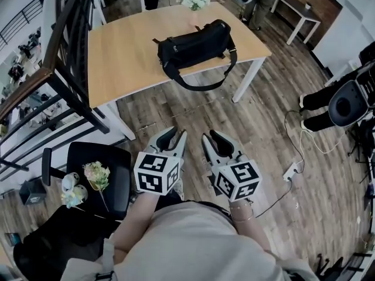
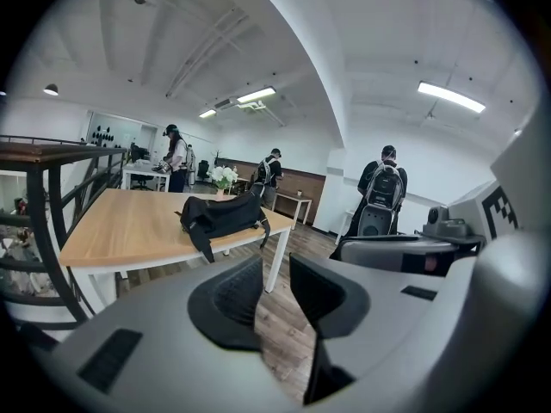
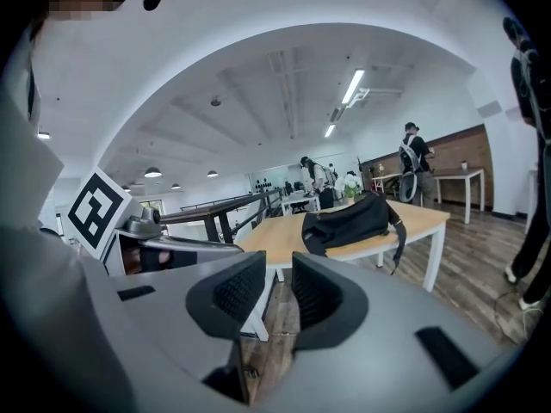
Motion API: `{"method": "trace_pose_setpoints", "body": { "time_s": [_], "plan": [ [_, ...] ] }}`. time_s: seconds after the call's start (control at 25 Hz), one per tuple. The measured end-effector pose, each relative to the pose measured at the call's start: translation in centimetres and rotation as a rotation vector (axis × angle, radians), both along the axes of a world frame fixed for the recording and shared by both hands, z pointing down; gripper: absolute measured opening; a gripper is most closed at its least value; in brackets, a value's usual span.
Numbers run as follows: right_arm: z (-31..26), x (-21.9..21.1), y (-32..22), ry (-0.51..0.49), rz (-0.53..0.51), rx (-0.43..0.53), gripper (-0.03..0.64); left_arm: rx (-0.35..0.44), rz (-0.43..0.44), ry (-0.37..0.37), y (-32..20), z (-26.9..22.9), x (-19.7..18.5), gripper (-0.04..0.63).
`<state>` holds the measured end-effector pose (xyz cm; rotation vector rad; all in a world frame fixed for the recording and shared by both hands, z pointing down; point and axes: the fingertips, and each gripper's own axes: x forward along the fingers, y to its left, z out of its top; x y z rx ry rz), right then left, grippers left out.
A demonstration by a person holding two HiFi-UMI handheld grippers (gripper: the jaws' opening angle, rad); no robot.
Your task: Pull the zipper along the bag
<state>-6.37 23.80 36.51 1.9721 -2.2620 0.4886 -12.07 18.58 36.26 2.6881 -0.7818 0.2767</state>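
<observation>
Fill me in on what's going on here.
A person holds a two-jaw gripper in each hand, out in front over the wooden floor and short of the table. The left gripper and right gripper both have their jaws a little apart with nothing between them. The black bag lies on the table, its strap hanging over the edge. Neither gripper touches it.

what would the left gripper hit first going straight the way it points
The left gripper would probably meet the light wooden table's near edge by the black fabric bag; the way looks free until then, depth unclear.
</observation>
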Motion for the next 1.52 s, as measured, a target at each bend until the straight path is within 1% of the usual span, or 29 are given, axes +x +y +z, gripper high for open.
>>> {"method": "trace_pose_setpoints", "body": {
  "time_s": [0.28,0.6,0.76,1.0,1.24,1.52],
  "plan": [
    [-0.2,1.4,-6.1,0.013,0.029,0.010,0.092,0.010,0.033,-0.001,-6.0,-0.1,1.8,0.091],
    [1.6,1.7,-8.7,-0.008,0.036,-0.040,0.092,-0.050,0.039,-0.022,-8.6,2.1,1.9,0.091],
    [2.3,2.0,-10.9,-0.014,0.007,-0.057,0.092,-0.069,0.015,-0.029,-10.5,2.7,2.1,0.091],
    [2.4,4.0,-15.2,-0.009,-0.024,-0.051,0.092,-0.070,-0.040,-0.026,-14.7,3.0,3.1,0.091],
    [2.1,7.0,-20.5,-0.006,-0.049,-0.039,0.092,-0.070,-0.070,-0.019,-19.6,3.0,5.8,0.091],
    [0.9,10.1,-27.5,0.011,-0.121,-0.017,0.092,-0.054,-0.143,-0.005,-26.1,1.9,8.5,0.091]
  ]
}}
